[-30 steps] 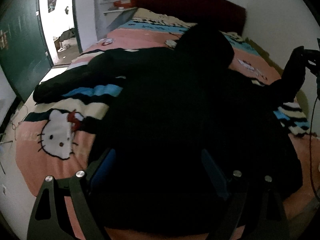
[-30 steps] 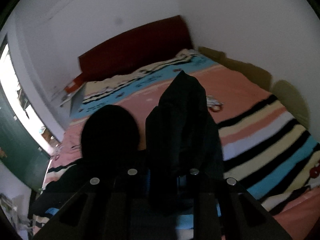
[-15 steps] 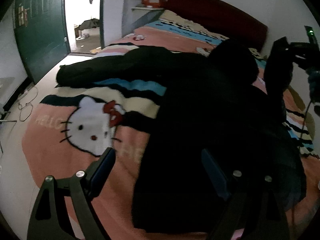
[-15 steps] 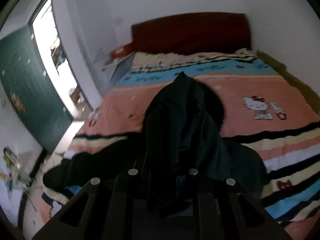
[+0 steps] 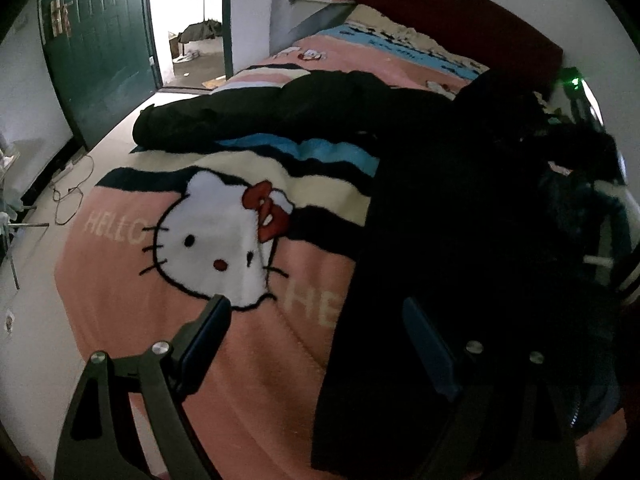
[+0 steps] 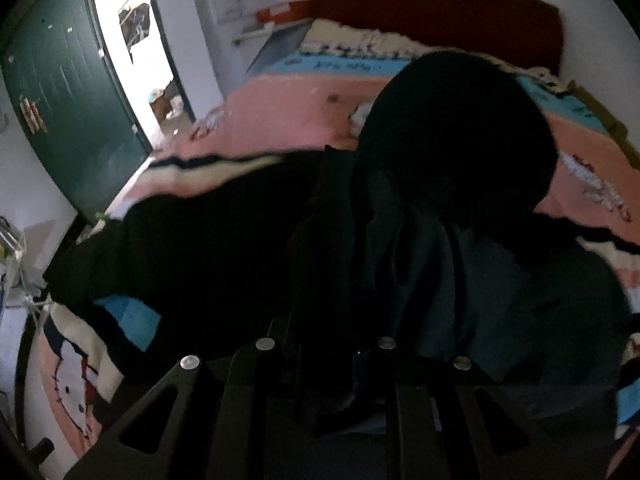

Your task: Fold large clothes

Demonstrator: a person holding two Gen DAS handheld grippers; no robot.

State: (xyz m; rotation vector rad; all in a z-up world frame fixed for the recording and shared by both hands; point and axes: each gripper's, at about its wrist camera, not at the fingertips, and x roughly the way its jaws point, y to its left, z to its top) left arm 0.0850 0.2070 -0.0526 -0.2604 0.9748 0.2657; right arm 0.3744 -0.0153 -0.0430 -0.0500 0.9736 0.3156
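A large black hooded jacket [image 5: 460, 240] lies spread on the bed, one sleeve [image 5: 240, 116] stretched out to the left across the striped blanket. My left gripper [image 5: 316, 340] is open above the jacket's lower left edge, its left finger [image 5: 208, 336] over bare pink blanket, and nothing is between its fingers. My right gripper [image 6: 326, 360] pinches a bunch of the jacket's other sleeve [image 6: 332, 280] and holds it low over the jacket's body. Its jaws are just starting to open, with the cloth still between them. The round hood [image 6: 460, 128] lies beyond.
The bed carries a pink cartoon-cat blanket [image 5: 160, 320] and ends at a dark red headboard [image 5: 460, 12]. A green door [image 5: 96, 48] stands open at the left, by a lit doorway. Cables [image 5: 68, 196] lie on the floor beside the bed.
The right gripper has swung down and leftward with the sleeve, from high above the bed to low over the jacket. The left gripper has shifted left to the jacket's edge, still open.
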